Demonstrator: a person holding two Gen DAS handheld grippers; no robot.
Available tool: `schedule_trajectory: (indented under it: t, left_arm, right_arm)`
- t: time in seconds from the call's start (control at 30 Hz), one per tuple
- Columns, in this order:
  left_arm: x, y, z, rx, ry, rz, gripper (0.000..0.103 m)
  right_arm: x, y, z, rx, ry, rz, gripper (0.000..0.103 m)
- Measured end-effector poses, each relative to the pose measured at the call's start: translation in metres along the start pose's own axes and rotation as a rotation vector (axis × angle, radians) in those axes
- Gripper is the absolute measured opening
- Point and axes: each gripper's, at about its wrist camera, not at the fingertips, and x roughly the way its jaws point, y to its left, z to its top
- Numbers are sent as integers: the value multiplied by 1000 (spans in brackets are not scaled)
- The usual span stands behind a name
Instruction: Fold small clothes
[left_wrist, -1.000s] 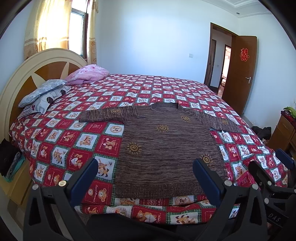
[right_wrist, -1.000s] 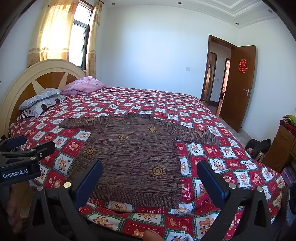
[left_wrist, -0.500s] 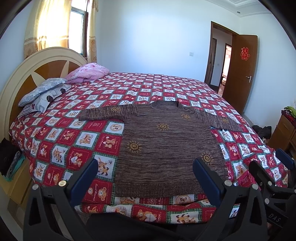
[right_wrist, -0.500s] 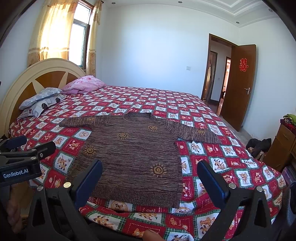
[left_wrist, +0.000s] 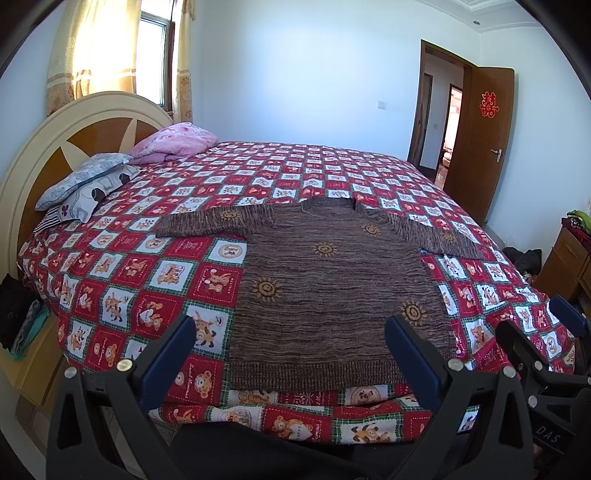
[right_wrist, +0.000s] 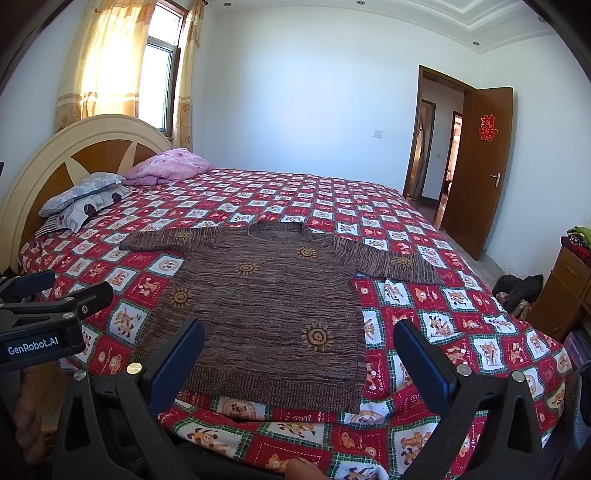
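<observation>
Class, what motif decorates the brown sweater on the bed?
Orange-yellow sun shapes on the sweater, clearest in the right wrist view.

The left claw and the right claw are held side by side at much the same height, each with its 2 blue-padded fingers spread wide and gripping nothing, while a bare hand holds the left claw's handle.
</observation>
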Motion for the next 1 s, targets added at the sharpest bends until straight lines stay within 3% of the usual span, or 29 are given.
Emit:
schedule_trajectory:
  t: [0.43,0.63,1.0]
  left_arm:
    - [7,0,1,1,19,-1,103]
    - [20,1,2,19,22,26,103]
    - [41,4,0,24,77,60,103]
  right_arm:
    - [6,-2,0,1,0,40,102]
    - [25,-5,-3,16,29,116,102]
    - [43,-9,-9,36,84,138,102]
